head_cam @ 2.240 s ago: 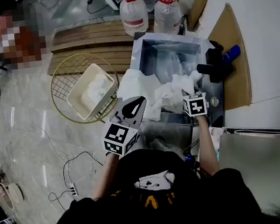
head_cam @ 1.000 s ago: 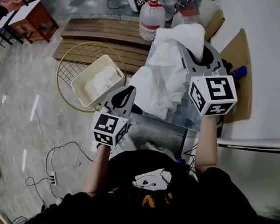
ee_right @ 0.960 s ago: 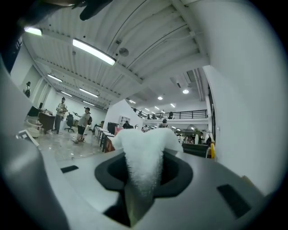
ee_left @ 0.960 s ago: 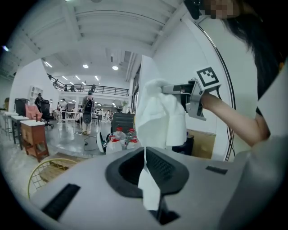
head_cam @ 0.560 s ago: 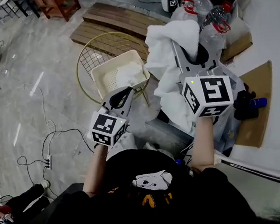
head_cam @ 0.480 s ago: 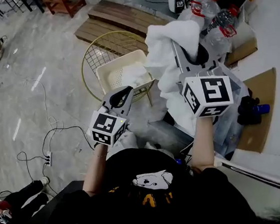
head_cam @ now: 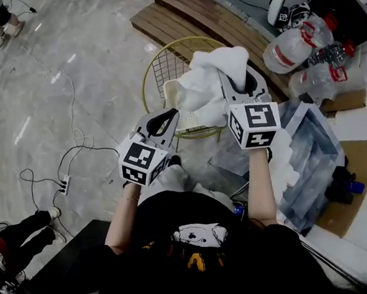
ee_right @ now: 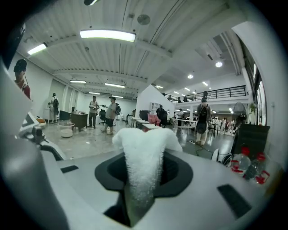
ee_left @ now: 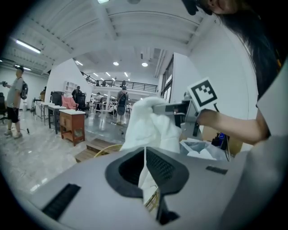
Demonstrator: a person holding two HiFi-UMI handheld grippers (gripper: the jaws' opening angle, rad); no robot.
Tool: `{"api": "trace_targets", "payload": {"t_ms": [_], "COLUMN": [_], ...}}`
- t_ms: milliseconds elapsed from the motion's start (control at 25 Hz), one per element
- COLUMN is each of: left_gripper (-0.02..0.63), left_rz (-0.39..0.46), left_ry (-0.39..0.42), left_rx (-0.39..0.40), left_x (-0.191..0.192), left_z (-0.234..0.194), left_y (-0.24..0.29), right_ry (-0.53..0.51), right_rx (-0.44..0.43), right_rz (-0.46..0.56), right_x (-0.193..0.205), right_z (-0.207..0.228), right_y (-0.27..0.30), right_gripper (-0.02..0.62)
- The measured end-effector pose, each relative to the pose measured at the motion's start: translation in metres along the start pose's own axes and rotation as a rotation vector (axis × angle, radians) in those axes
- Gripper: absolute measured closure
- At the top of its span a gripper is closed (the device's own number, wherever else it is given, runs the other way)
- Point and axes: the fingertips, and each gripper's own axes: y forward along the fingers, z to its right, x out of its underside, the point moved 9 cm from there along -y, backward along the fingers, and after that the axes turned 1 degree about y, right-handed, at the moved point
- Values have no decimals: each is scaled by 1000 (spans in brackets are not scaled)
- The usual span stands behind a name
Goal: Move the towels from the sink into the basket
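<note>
One towel [head_cam: 210, 84] clamped in right claw [head_cam: 236, 81]; left claw [head_cam: 166, 118] closed, empty. Centre over basket [head_cam: 195, 116], lower, then release.

I see a black short-sleeved shirt [head_cam: 183, 261] with a white animal print [head_cam: 197, 235] and yellow letters just below the print. Beyond the print are the left gripper [head_cam: 169, 117] and right gripper [head_cam: 236, 78], both grey, with white black-marked cubes [head_cam: 144, 163].
</note>
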Motion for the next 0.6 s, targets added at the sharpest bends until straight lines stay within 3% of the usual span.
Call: {"api": "trace_targets", "payload": {"t_ms": [600], "left_gripper": [588], "left_rz": [-47], "left_ry": [-54], "left_rx": [-51], "left_x": [13], "left_z": [-88], "left_y": [-2], "right_ry": [-92], "right_rx": [-230], "right_rz": [-498], "right_x": [198], "right_z": [-69], "right_y": [185], "right_gripper": [476]}}
